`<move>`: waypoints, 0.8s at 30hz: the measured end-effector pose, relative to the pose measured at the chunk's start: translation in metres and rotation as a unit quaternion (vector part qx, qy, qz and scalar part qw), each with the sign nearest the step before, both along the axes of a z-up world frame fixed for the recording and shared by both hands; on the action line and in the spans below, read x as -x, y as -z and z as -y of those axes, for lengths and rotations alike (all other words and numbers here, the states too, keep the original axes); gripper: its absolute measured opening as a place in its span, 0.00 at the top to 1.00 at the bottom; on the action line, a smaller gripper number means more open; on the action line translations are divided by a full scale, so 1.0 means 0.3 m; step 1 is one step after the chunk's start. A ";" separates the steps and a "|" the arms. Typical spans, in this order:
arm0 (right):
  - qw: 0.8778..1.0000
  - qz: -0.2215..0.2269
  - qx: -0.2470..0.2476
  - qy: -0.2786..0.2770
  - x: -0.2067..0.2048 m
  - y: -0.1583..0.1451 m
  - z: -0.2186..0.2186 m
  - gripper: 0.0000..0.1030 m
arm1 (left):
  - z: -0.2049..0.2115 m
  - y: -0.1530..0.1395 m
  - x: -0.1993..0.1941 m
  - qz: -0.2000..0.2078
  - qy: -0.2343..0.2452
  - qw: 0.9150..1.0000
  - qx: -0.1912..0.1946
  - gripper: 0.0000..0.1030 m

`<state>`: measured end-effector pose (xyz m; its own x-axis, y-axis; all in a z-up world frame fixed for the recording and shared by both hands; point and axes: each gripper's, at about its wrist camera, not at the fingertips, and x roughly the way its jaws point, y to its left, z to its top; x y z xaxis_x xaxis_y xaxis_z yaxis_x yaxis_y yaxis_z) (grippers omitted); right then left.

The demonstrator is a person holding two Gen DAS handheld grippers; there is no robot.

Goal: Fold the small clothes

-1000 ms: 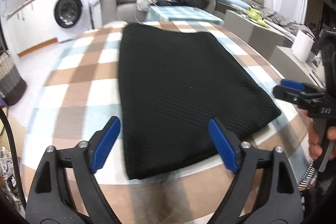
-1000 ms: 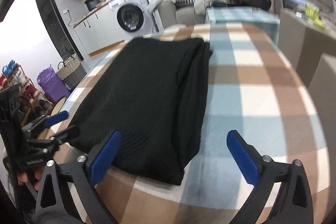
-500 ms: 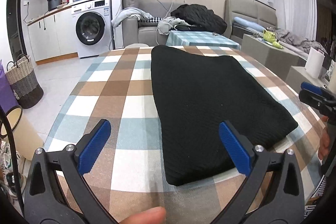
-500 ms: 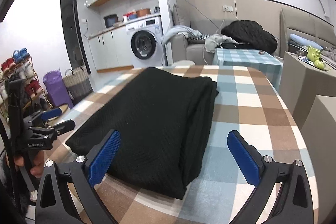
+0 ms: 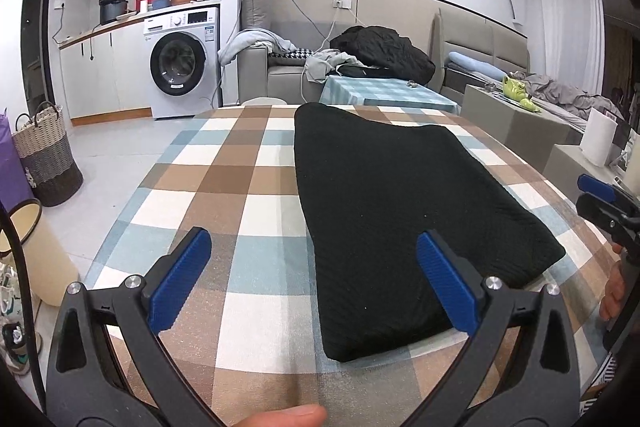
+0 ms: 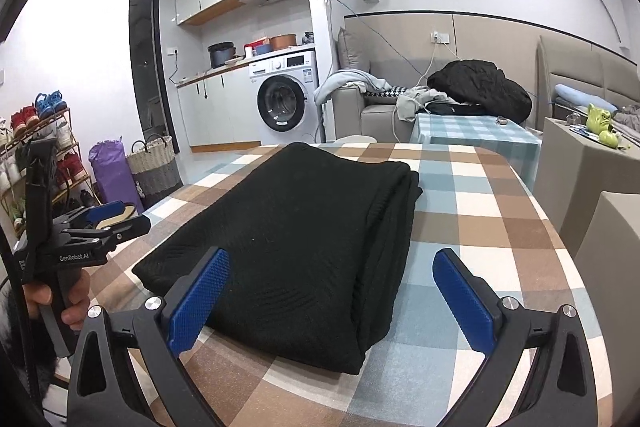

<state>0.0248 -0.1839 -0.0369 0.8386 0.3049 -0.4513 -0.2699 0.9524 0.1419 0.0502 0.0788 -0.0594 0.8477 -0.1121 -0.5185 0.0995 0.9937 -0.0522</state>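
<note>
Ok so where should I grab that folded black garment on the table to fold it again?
Probably the black garment at its near short edge, one corner per open gripper: left gripper, right gripper. It lies flat with that end toward you, so come in low from the near side, pinch all layers and carry them away.

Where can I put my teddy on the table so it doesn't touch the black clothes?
Two bare checkered patches: one between the folded black garment and the table's washing-machine-side edge, and one between the garment's stacked fold edge and the edge by the grey cabinets. The middle is covered. The near edge is crowded: left tongs and right tongs, both open.
</note>
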 end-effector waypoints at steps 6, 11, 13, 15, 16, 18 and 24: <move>1.000 0.010 0.001 0.011 0.005 0.000 0.009 0.00 | 0.008 -0.005 0.015 0.007 0.005 1.000 -0.003 0.01; 1.000 0.018 0.005 0.004 0.015 -0.007 0.004 0.00 | 0.009 -0.002 0.009 0.002 0.006 1.000 -0.002 0.01; 1.000 0.020 0.004 0.001 0.019 -0.009 0.004 0.00 | 0.005 -0.004 0.009 0.003 0.007 1.000 0.003 0.01; 1.000 0.020 0.004 0.000 0.017 -0.007 0.005 0.00 | 0.003 -0.004 0.011 0.004 0.008 1.000 0.005 0.01; 1.000 0.019 0.004 0.000 0.016 -0.007 0.005 0.00 | 0.005 -0.005 0.012 0.006 0.009 1.000 0.004 0.01; 1.000 0.020 0.004 0.000 0.015 -0.007 0.005 0.00 | 0.009 -0.006 0.015 0.008 0.012 1.000 0.002 0.01; 1.000 0.019 0.003 0.000 0.017 -0.007 0.004 0.00 | 0.015 -0.008 0.020 0.012 0.016 1.000 0.001 0.01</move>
